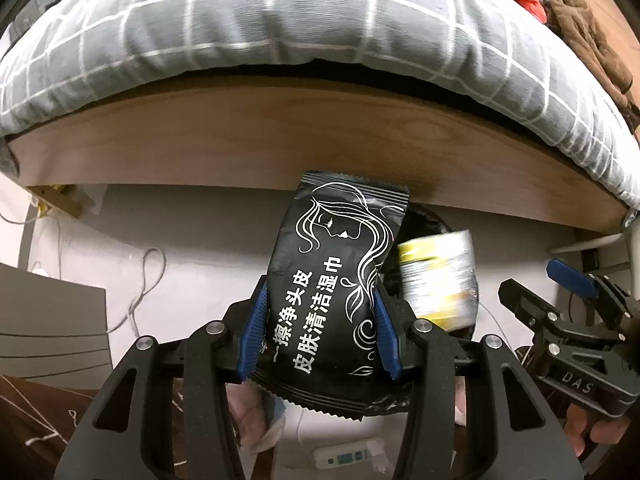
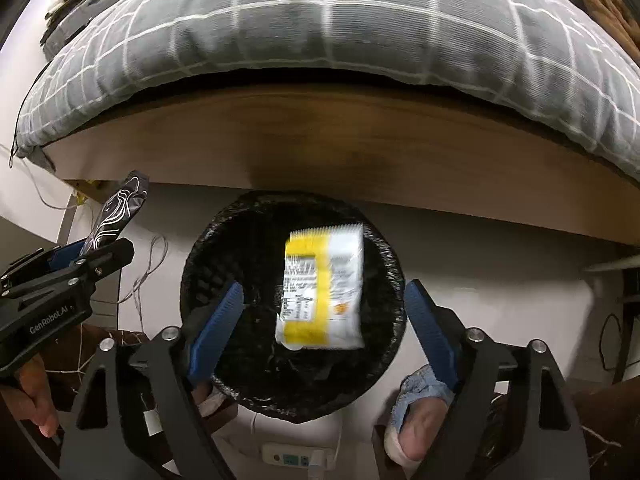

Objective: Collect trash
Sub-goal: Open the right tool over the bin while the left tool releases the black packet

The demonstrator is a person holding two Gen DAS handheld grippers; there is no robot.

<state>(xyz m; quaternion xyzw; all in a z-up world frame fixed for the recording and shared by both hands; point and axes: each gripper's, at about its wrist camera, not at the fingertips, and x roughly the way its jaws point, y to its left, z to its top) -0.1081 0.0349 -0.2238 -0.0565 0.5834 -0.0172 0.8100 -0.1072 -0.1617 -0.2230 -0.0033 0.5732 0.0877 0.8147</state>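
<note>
Beside the bed frame [image 2: 320,140], a black-lined bin [image 2: 192,264] sits directly below your right gripper [image 2: 324,312], whose jaws are spread; the yellow packet [image 2: 320,288] hangs blurred over the bin's mouth. Your left gripper [image 1: 320,332] pinches a black wipes packet [image 1: 336,280] upright, with the bin just ahead to its right.

Your black wipes packet [image 1: 340,280]: glossy foil, crinkled. Yellow-white wrapper [image 2: 322,288]: shiny plastic film. Bin liner [image 2: 224,248]: black glossy plastic. Bed frame [image 2: 320,140]: smooth wood. Duvet [image 2: 340,20]: matt cloth.
</note>
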